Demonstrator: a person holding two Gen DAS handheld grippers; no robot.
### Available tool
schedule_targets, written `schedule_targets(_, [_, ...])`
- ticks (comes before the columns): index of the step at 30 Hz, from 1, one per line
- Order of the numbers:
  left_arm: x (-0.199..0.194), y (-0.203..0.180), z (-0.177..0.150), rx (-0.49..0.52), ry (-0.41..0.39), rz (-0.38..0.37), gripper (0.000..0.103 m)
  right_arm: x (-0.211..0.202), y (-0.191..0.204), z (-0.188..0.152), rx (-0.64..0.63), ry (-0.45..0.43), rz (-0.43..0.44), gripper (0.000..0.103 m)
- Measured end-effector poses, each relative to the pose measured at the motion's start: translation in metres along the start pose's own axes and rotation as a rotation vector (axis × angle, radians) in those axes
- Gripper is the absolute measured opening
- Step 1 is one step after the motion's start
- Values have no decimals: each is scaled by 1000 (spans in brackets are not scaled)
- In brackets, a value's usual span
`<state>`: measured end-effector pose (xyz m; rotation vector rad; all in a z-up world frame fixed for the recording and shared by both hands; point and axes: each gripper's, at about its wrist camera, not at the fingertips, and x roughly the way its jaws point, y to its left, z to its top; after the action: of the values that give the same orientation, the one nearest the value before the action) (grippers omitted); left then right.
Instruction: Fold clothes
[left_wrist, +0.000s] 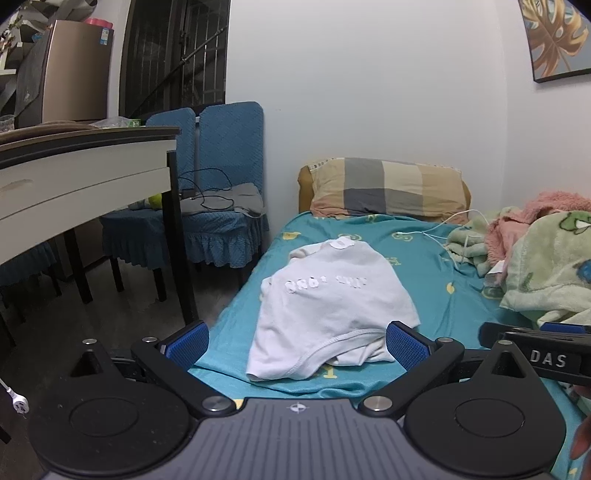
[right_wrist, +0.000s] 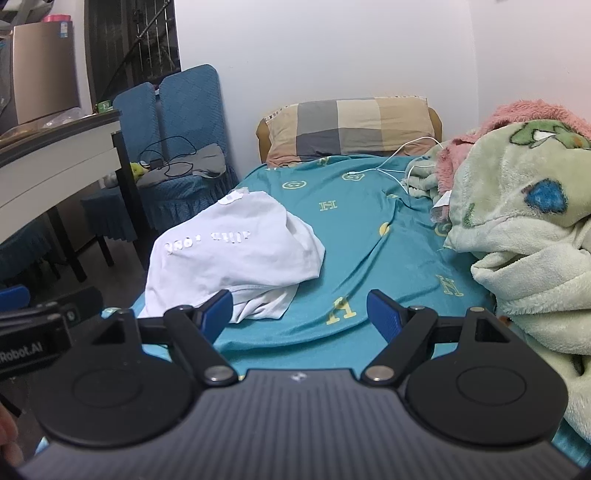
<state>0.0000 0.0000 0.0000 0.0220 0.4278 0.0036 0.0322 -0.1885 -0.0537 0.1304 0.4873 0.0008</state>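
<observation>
Both claws hover spread wide and empty over the near end of the bed: the left gripper (left_wrist: 297, 343), with blue ribbed pads on black fingers, frames the near hem of the crumpled white cotton T-shirt (left_wrist: 328, 299), while the right gripper (right_wrist: 299, 314) hangs just beside it, its left pad in front of the shirt's bunched lower corner and its right pad over bare sheet. That shirt lies loosely heaped, unfolded, on the left side of the teal bedsheet printed with pale yellow logos (right_wrist: 354, 236), pale lettering running across its upper face and a small white label at its far edge. Farther up the bed, a checked pillow in grey, beige and tan (left_wrist: 388, 190) rests against the white wall, and a thin white charging cable (right_wrist: 399, 158) trails across the sheet below it. A pale green fleece blanket with cartoon patches (right_wrist: 524, 236) is piled along the right side, with a pink fluffy blanket (right_wrist: 513, 114) behind it. Left of the bed stand two chairs in blue quilted covers (left_wrist: 218, 166), one carrying grey cloth and black cords, and a white table with a dark top (left_wrist: 81, 162).
</observation>
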Motion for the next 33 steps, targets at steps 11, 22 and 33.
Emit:
schedule_targets(11, [-2, 9, 2, 11, -17, 3, 103, -1, 3, -2, 5, -14, -3, 81])
schedule_targets(22, [2, 2, -1, 24, -9, -6, 103, 0, -1, 0, 17, 0, -5, 81])
schedule_targets(33, [7, -1, -6, 28, 11, -46, 103, -2, -2, 0, 12, -8, -5, 81])
